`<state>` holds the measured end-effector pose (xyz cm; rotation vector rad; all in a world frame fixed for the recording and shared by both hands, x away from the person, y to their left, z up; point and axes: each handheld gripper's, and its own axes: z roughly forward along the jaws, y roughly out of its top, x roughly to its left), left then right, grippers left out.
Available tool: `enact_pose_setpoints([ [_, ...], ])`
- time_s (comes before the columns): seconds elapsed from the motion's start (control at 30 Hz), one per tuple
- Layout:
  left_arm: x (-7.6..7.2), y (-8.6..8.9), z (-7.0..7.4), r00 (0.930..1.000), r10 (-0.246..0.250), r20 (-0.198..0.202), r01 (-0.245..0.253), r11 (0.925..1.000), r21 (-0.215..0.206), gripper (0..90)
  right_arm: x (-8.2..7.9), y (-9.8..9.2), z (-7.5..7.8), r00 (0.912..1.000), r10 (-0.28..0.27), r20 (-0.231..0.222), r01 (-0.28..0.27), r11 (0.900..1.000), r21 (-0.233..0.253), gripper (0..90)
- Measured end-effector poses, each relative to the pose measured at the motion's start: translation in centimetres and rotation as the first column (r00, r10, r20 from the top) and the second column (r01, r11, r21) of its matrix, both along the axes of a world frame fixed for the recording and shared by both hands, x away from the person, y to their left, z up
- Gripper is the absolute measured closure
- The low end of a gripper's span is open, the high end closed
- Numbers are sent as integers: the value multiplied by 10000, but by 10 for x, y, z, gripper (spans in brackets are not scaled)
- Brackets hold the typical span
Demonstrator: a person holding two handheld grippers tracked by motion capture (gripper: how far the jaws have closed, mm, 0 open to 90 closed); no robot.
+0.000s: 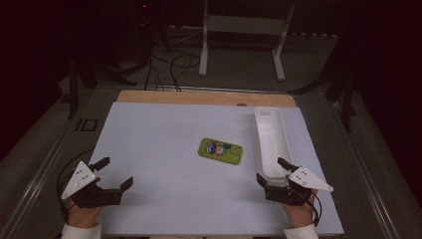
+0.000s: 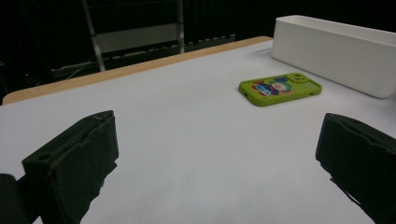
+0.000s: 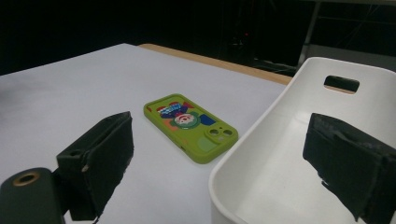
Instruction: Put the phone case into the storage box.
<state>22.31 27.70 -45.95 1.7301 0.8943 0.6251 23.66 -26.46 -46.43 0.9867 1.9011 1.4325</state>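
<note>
Nearest, both grippers rest low at the table's [image 1: 164, 139] front edge, jaws spread wide and empty: left gripper [image 1: 115, 173] at the left corner, right gripper [image 1: 272, 172] straddling the tray's [image 1: 259, 130] near end. Farther in, mid-table just left of the tray, lies a green phone [image 1: 220, 150], cartoon print up. The right gripper view shows its camera lenses [image 3: 220, 134] and the tray's handle slot [image 3: 341, 83].

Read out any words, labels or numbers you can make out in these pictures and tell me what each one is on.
Nothing can be read for certain.
Green phone case: a colourful cartoon print with a short line of lettering above the round emblem, too blurred to read.
White bin: plain, no text.
Left gripper and right gripper: no markings that can be read.
</note>
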Motion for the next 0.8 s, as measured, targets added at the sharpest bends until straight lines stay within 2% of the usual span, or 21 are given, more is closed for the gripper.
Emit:
enact_pose_setpoints([
  [0.8, 1, -8, -1, 9998, -167, -127, 169, 9997, 148, 0, -1, 6, 0, 9999, 152, -14, -152, 9999, 50, 86],
])
